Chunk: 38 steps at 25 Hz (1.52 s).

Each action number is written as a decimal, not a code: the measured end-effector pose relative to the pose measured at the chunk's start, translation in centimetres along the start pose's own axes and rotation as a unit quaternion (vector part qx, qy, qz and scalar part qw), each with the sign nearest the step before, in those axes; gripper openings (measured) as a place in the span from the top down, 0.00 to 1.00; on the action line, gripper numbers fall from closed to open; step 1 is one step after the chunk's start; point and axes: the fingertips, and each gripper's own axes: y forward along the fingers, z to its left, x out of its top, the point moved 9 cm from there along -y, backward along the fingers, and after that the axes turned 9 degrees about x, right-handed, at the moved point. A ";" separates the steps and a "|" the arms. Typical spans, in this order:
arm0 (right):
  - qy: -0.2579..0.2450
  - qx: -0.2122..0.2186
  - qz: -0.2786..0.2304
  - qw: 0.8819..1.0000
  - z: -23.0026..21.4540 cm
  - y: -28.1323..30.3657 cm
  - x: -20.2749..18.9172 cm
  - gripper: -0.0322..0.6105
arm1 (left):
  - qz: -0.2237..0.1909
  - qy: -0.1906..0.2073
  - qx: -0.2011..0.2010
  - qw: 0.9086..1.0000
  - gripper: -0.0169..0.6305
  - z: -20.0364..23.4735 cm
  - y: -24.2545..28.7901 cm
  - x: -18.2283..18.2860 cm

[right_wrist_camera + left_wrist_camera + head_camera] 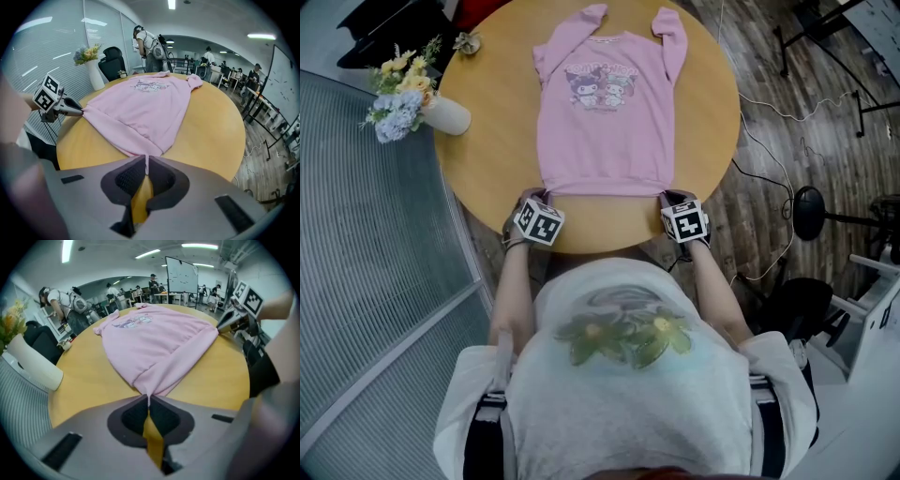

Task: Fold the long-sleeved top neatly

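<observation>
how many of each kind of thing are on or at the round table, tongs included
pink top: 1
vase of flowers: 1
small object at the far edge, too small to identify: 1
tongs: 2, left tongs and right tongs, each shut on the pink top
total: 5

A pink long-sleeved top point(602, 122) with a cartoon print on its chest lies flat and front up across the middle of the round wooden counter point(487, 159). Both sleeves reach towards the counter's far edge. The ribbed hem lies along its near edge, one corner pinched in the left tool point(149, 397), the other in the right tool point(146, 161).
</observation>
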 end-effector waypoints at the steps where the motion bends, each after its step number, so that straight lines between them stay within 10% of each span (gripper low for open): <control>1: 0.004 0.003 0.008 1.000 -0.1 0.0 0.1 0.90 | 0.004 -0.019 -0.009 1.000 0.95 0.2 0.1 0.1; 5: 0.030 0.024 0.031 0.999 -0.6 0.2 0.7 0.89 | 0.016 -0.058 -0.042 0.997 0.95 1.1 0.5 0.5; 15: -0.032 0.031 0.082 0.996 0.4 -1.6 -1.1 0.84 | 0.015 0.035 -0.078 0.996 0.94 2.0 -2.4 0.6; 20: 0.039 0.061 0.008 0.997 -1.1 -2.6 0.9 0.71 | -0.057 -0.092 -0.122 0.987 0.87 5.1 -4.7 2.1; 32: 0.072 0.049 -0.134 0.987 -5.0 -3.8 10.7 0.71 | -0.189 -0.119 -0.087 0.971 0.86 7.3 -5.1 12.3; 38: 0.081 0.039 -0.177 0.980 -8.2 -4.4 14.8 0.64 | -0.212 -0.125 -0.086 0.965 0.69 7.5 -4.1 16.3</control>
